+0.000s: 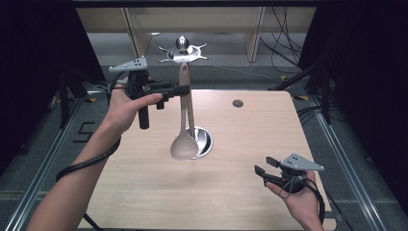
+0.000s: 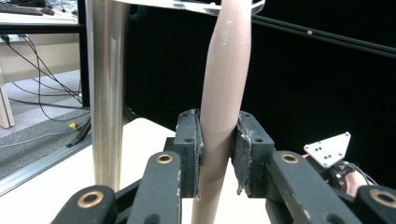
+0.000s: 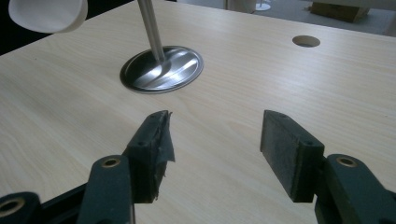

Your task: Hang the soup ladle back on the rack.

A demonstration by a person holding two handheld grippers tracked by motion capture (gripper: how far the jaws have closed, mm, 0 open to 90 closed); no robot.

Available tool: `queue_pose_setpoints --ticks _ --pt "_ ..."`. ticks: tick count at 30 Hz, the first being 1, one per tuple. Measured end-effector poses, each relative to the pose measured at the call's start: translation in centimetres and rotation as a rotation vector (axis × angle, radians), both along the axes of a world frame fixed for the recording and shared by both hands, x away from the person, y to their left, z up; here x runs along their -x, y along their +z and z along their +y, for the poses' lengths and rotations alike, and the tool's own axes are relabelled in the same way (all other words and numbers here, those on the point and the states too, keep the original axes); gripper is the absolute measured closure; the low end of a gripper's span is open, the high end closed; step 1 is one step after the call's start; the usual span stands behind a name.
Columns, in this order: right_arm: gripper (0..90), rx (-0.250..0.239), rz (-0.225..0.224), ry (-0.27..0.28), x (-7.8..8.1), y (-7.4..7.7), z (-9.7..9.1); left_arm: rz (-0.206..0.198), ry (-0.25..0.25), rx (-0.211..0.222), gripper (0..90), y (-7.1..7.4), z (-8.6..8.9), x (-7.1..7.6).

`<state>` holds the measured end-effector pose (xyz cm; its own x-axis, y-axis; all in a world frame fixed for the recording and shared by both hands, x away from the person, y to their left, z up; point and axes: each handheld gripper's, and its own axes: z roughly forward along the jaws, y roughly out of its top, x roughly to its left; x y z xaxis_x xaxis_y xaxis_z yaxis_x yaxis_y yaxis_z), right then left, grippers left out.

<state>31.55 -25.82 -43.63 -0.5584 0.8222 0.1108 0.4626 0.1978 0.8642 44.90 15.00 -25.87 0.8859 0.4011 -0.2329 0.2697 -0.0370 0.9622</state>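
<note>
Left claw: my left claw (image 1: 185, 89) is raised above the far left part of the worktop (image 1: 144, 192), jaws closed on the handle of a spoon (image 1: 184, 144).
Grip detail: in the left gripper view both pads press against the tan handle (image 2: 224, 93), which runs upright between them; one pad (image 2: 243, 154) looks frayed at its edge.
Spoon: it hangs bowl down, the pale bowl in the air over the worktop, just in front of the metal disc (image 1: 202, 140) as seen from the high view; I cannot tell whether it touches anything below.
Metal post: a shiny post (image 2: 106, 93) stands beside the held handle, rising from the round metal disc (image 3: 161, 69) set in the worktop.
Right claw: my right claw (image 1: 265, 166) is low over the near right corner of the worktop, jaws spread wide, nothing between them.
Right claw pads: one pad (image 3: 156, 140) has torn covering.
Worktop: light wood, with a small round hole (image 1: 237, 103) towards the far side.
</note>
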Motion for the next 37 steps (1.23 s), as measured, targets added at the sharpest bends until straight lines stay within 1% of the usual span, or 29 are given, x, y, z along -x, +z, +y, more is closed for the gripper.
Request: queue_pose_setpoints --ticks 1,3,4,5,6,13,16,18,19,20,21,22,23,24,25,26,27,28,29,30,31,32,33,34,35,36,37 --pt "43.2 0.006 -0.008 0.003 -0.1 0.0 0.0 0.000 0.004 0.003 71.3 0.0 0.0 0.0" --pt "43.2 0.005 -0.009 0.006 -0.1 0.0 0.0 -0.001 0.013 0.005 70.9 -0.1 -0.1 0.0" --pt "43.2 0.013 -0.021 0.017 -0.2 0.0 -0.1 -0.004 0.020 0.004 70.8 -0.1 -0.1 0.1" --pt "43.2 0.023 -0.034 0.014 -0.2 0.0 -0.2 -0.010 0.028 0.001 70.6 -0.1 -0.2 0.1" --pt "43.2 0.020 -0.035 0.013 -0.2 0.0 -0.2 -0.017 0.036 -0.003 70.5 -0.1 -0.2 0.2" --pt "43.1 0.021 -0.034 0.012 -0.2 0.0 -0.2 -0.102 0.133 -0.052 68.3 -0.1 -0.7 0.8" --pt "43.0 0.025 -0.034 0.013 -0.2 0.0 -0.2 -0.136 0.167 -0.079 66.6 -0.1 -0.8 1.1" --pt "43.0 0.020 -0.040 0.010 -0.2 -0.1 -0.2 -0.156 0.179 -0.094 64.8 -0.1 -0.8 1.3" --pt "43.0 0.023 -0.031 0.013 -0.1 0.0 -0.2 -0.165 0.189 -0.096 63.6 -0.1 -0.8 1.4" --pt "43.0 0.017 -0.040 0.010 -0.2 -0.1 -0.2 -0.174 0.196 -0.100 62.0 -0.1 -0.7 1.6" --pt "43.0 0.001 -0.024 0.012 -0.1 -0.1 -0.1 -0.185 0.203 -0.108 59.9 -0.2 -0.7 1.7" --pt "43.0 0.004 -0.016 0.014 -0.1 -0.1 -0.1 -0.198 0.213 -0.113 57.8 -0.3 -0.7 1.9" --pt "43.0 0.016 -0.031 0.012 -0.1 -0.1 -0.1 -0.208 0.227 -0.118 55.1 -0.5 -0.6 2.2" --pt "42.9 0.002 -0.017 0.004 0.0 -0.1 0.0 -0.221 0.237 -0.125 52.3 -0.9 -0.5 2.6" --pt "42.9 -0.011 0.000 0.000 0.1 -0.1 0.0 -0.229 0.243 -0.136 49.0 -1.4 -0.3 3.1" --pt "42.9 -0.011 0.005 -0.005 0.2 -0.1 0.0 -0.236 0.249 -0.144 46.1 -2.2 -0.1 3.7" --pt "42.8 0.000 -0.010 -0.001 0.1 -0.1 -0.2 -0.239 0.255 -0.149 43.2 -3.1 0.2 4.3" --pt "42.8 -0.005 -0.020 0.015 0.0 -0.2 -0.3 -0.238 0.258 -0.160 40.6 -4.3 0.6 5.0" --pt "42.6 -0.004 0.011 -0.005 0.3 -0.1 -0.3 -0.234 0.269 -0.170 38.5 -5.7 1.1 5.7" --pt "42.6 -0.004 0.007 -0.006 0.2 -0.1 -0.4 -0.225 0.286 -0.182 36.6 -7.3 1.6 6.4" --pt "42.5 0.017 -0.020 0.006 0.1 -0.1 -0.7 -0.214 0.298 -0.198 34.6 -9.0 2.2 7.0" --pt "42.3 -0.012 0.025 -0.014 0.3 -0.1 -0.5 -0.193 0.307 -0.209 33.0 -10.8 2.8 7.6" --pt "42.3 -0.006 0.008 -0.018 0.2 -0.3 -0.6 -0.143 0.307 -0.212 32.0 -12.6 3.3 8.3" --pt "42.1 -0.004 0.015 -0.014 0.2 -0.3 -0.7 -0.106 0.315 -0.217 30.7 -14.3 3.8 8.8" --pt "42.0 0.024 -0.017 -0.007 -0.1 -0.4 -0.9 -0.109 0.326 -0.236 30.5 -15.9 4.3 9.0" --pt "41.9 0.004 0.017 -0.014 0.1 -0.4 -0.8 -0.099 0.341 -0.294 30.5 -17.1 4.8 9.4" --pt "41.9 -0.007 0.035 -0.020 0.1 -0.5 -0.8 -0.061 0.336 -0.306 30.5 -18.2 4.9 9.8"
